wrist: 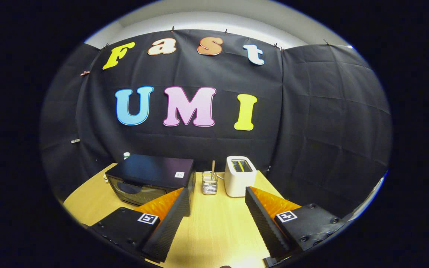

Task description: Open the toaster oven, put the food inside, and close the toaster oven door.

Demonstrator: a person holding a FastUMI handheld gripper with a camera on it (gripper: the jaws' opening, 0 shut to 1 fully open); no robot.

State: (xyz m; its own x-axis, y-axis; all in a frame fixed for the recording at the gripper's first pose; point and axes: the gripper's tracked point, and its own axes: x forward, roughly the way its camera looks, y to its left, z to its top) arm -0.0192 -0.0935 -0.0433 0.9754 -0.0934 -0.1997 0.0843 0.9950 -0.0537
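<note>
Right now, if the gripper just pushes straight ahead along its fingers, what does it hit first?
Probably the small clear holder. The open gripper points between toaster oven and white toaster; bare table lies before it. Depth unclear.

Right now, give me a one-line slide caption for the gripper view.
Open tongs hover over the wooden table, closed toaster oven ahead beside a glass jar and white toaster.

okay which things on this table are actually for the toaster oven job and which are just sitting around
For the job: toaster oven, door shut, ahead of the left finger; gripper, jaws open with nothing between them.

Just sitting around: white toaster, glass jar with a stick in it, small bottle behind the oven.
</note>
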